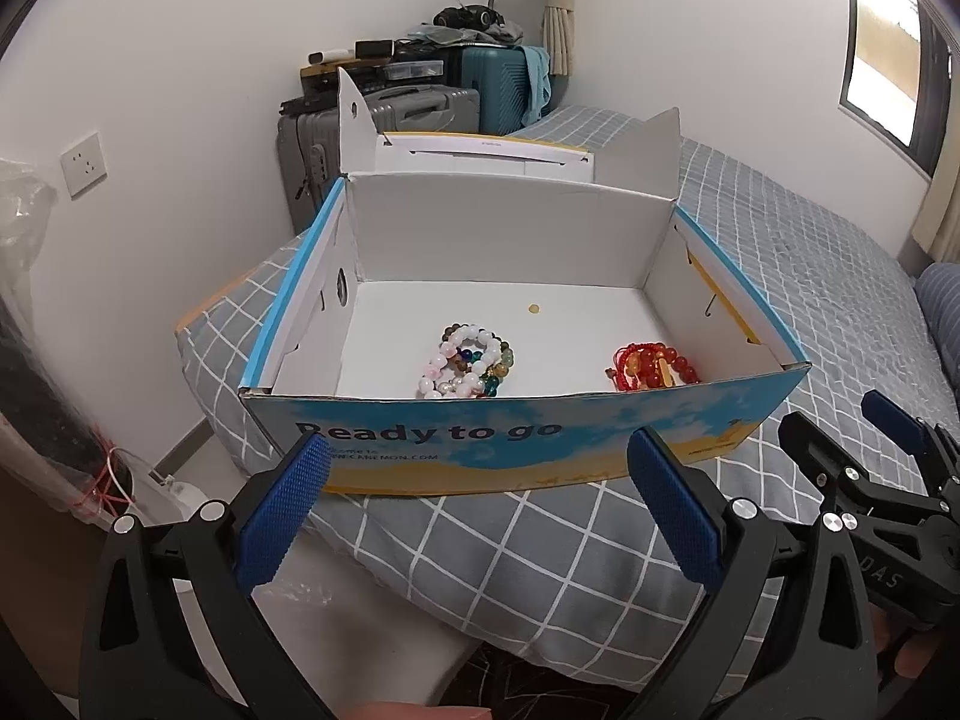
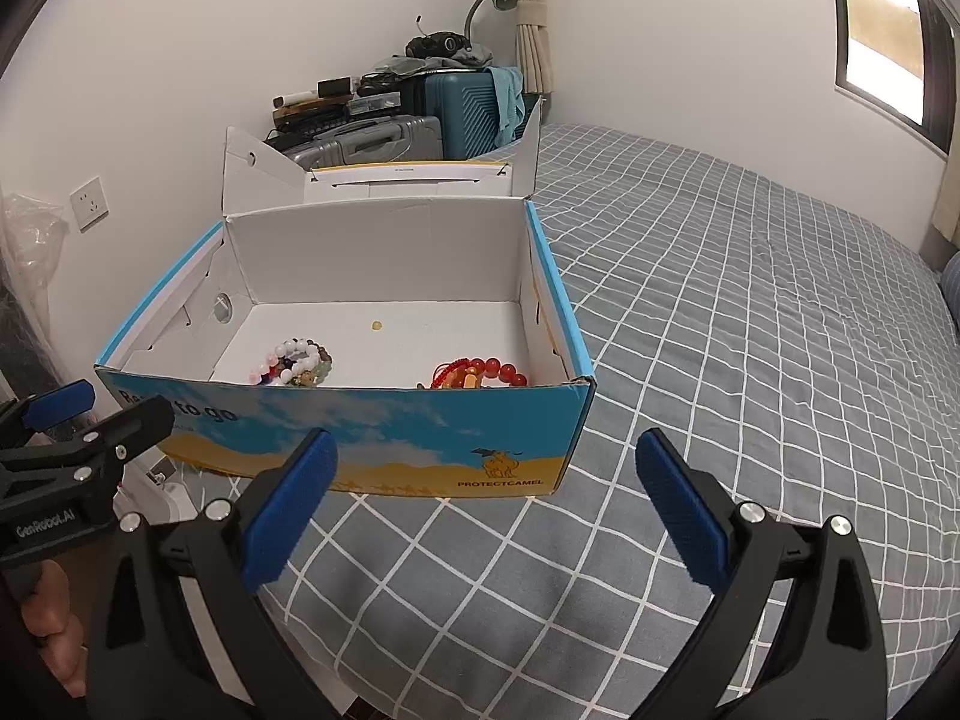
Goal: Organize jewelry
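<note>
Left wrist view: my left gripper [image 1: 480,504], jaws wide and empty, faces the cardboard box [image 1: 516,438] holding mixed bead bracelets [image 1: 471,363] left and red bracelets [image 1: 654,367] right; right wrist view: my right gripper [image 2: 486,510], equally wide, hangs before the box's near right corner on the bed [image 2: 750,312].

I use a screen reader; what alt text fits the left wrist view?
An open cardboard box on a checked bed holds a pile of mixed bead bracelets and red bead bracelets. The left tool is open before it.
</note>
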A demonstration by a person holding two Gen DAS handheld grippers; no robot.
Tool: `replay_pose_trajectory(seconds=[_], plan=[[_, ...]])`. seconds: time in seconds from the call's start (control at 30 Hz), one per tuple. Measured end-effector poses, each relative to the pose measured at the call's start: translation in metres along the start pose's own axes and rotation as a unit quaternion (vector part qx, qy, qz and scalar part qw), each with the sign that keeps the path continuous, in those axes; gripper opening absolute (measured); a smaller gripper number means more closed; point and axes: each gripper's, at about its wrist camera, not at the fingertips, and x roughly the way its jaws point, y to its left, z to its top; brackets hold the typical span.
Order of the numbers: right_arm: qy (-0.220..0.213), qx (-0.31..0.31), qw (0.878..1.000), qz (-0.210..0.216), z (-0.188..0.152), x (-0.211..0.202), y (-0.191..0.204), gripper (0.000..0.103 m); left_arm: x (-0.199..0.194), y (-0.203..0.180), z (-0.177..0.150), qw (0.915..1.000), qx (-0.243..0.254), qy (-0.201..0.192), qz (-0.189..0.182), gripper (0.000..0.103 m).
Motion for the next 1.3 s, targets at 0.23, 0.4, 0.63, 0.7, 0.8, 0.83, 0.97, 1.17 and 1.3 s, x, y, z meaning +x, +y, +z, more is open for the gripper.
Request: replay_pose_trajectory(seconds=[0.23, 0.4, 0.63, 0.7, 0.8, 0.83, 0.97, 1.17, 1.3], plan=[[0.0, -0.002, 1.0, 0.001, 0.0006, -0.0006, -0.0001, 0.096, 0.0003, 0.0006, 0.0009, 1.0, 0.0, 0.0, 0.0, 0.098], [0.001, -0.002, 1.0, 0.002, 0.0011, 0.0002, 0.0009, 0.096, 0.0, 0.0003, 0.0008, 1.0, 0.0, -0.001, 0.002, 0.098], [0.006, -0.002, 1.0, 0.004, 0.0007, 0.0027, 0.0025, 0.096, 0.0023, 0.0004, -0.0003, 1.0, 0.001, 0.004, 0.007, 0.098], [0.008, -0.001, 1.0, 0.005, 0.0007, 0.0033, 0.0026, 0.096, 0.0025, 0.0006, -0.0002, 0.9999, 0.003, 0.004, 0.01, 0.098], [0.008, -0.001, 1.0, 0.006, 0.0008, 0.0032, 0.0027, 0.096, 0.0022, 0.0003, -0.0003, 0.9999, 0.004, 0.004, 0.01, 0.098], [0.009, -0.001, 1.0, 0.006, 0.0008, 0.0032, 0.0028, 0.096, 0.0024, 0.0002, -0.0003, 0.9999, 0.004, 0.004, 0.011, 0.098], [0.009, -0.001, 1.0, 0.006, 0.0013, 0.0035, 0.0025, 0.096, 0.0024, -0.001, 0.0001, 0.9999, 0.005, 0.005, 0.011, 0.098], [0.009, -0.001, 1.0, 0.006, 0.0012, 0.0037, 0.003, 0.096, -0.0001, -0.0008, -0.0016, 0.9998, 0.003, -0.002, 0.019, 0.098], [0.009, -0.001, 1.0, 0.007, 0.0012, 0.0034, 0.0031, 0.096, 0.0002, -0.0013, -0.0023, 0.9998, 0.006, -0.001, 0.018, 0.098]])
